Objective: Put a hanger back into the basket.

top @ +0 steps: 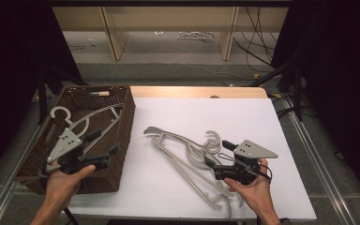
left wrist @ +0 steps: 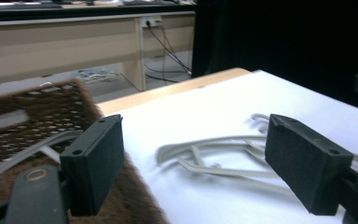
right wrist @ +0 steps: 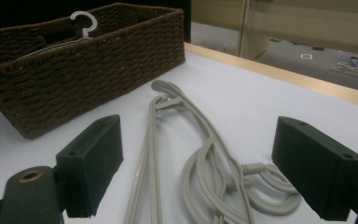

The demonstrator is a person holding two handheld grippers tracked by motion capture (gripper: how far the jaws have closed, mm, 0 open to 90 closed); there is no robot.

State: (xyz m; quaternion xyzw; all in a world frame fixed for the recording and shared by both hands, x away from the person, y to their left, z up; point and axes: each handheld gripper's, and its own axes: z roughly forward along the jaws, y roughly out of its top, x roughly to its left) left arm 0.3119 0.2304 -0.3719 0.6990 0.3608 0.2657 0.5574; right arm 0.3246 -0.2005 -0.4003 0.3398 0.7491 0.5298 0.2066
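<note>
Hangers lie tangled on the white table, at ten o'clock from the right gripper, whose jaws stand wide apart just short of them, gripping nothing. Left gripper hovers over the wicker basket at nine o'clock of the table, jaws spread and empty, above one hanger lying inside.

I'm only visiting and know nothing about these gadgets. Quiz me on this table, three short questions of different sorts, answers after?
1. True or false: the wicker basket already holds a hanger.
2. What lies on the white table in front of the right gripper: A) bottles B) grey hangers C) towels
3. How do the left gripper's jaws stand?

Key: 1 true; 2 B; 3 open, nothing between them.
</note>
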